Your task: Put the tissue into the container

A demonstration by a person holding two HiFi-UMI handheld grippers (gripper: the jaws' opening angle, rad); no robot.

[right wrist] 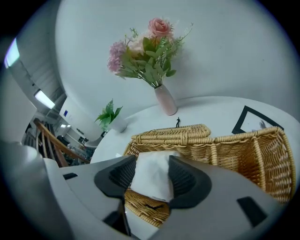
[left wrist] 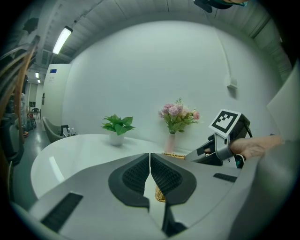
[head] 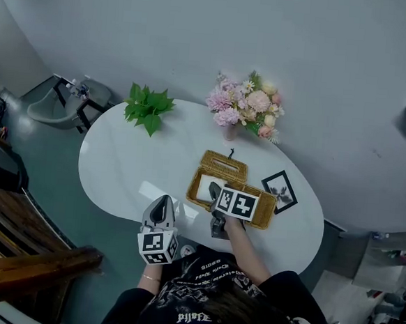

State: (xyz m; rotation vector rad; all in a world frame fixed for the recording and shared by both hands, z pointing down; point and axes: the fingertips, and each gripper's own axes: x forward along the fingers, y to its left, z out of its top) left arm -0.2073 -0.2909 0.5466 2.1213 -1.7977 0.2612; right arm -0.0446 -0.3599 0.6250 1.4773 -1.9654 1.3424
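One tissue [right wrist: 151, 182] lies in the wicker container [right wrist: 234, 137] — right gripper [right wrist: 152, 165] spread wide.

White oval table [head: 119, 158]; green potted plant [head: 148, 108] near far edge, pink flower bouquet in vase [head: 246, 105] beside it, black picture frame [head: 280, 190] lying flat at right. Wooden chair [head: 14, 248] on floor left.

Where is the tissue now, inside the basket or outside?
Inside: the tissue lies in the wicker basket's left compartment, between the right gripper's open jaws.
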